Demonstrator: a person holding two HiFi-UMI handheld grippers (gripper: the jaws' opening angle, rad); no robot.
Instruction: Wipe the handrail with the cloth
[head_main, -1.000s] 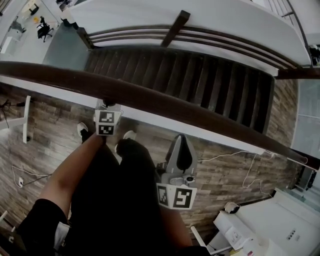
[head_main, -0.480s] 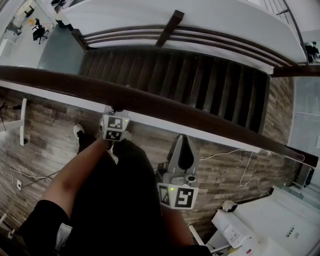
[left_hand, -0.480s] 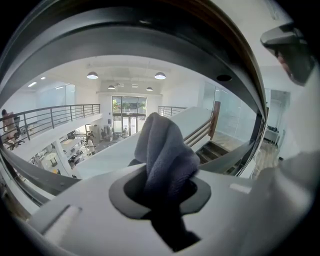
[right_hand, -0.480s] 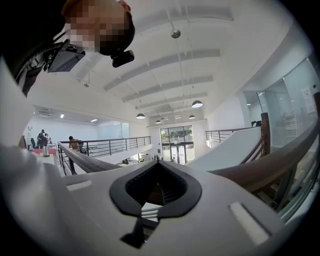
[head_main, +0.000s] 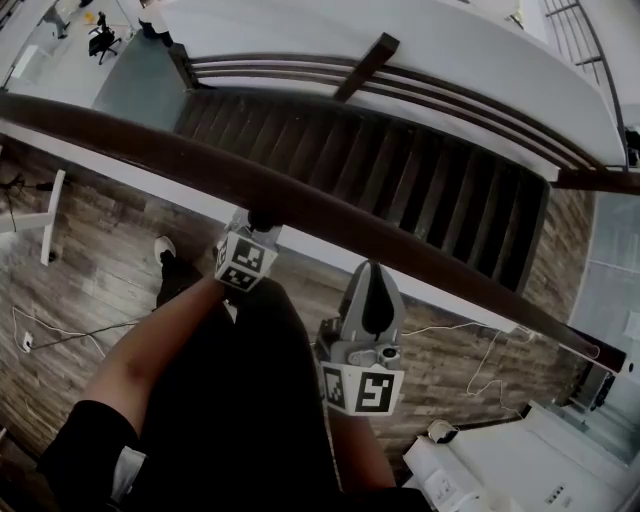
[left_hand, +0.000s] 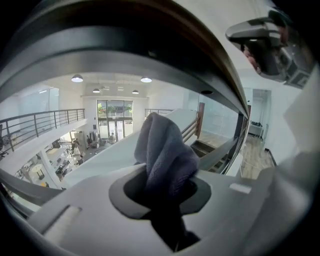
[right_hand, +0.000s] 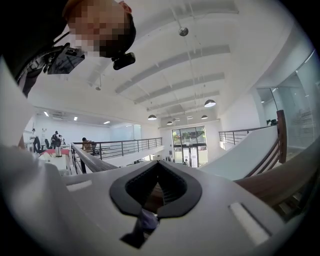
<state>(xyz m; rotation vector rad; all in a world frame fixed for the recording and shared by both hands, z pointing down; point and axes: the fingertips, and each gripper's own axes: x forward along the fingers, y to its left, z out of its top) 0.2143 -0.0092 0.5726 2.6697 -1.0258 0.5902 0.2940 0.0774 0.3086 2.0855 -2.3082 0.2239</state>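
Note:
A dark wooden handrail (head_main: 330, 215) runs diagonally across the head view, from upper left to lower right. My left gripper (head_main: 262, 222) reaches up to its near edge and is shut on a grey-blue cloth (left_hand: 165, 155). In the left gripper view the cloth bulges out between the jaws, and the handrail (left_hand: 125, 55) arches close overhead. My right gripper (head_main: 370, 270) is lower and to the right, just short of the rail, with its jaws shut. In the right gripper view the handrail (right_hand: 282, 182) passes at the lower right, beside the gripper (right_hand: 157, 187).
Beyond the rail a dark staircase (head_main: 400, 160) drops away, with a lower floor far below. My legs in dark trousers (head_main: 240, 400) stand on wood flooring. Thin cables (head_main: 470, 310) lie on the floor at right, and white furniture (head_main: 520, 465) fills the bottom right corner.
My left gripper has slid rightwards along the handrail with the cloth. The right gripper has stayed about where it was.

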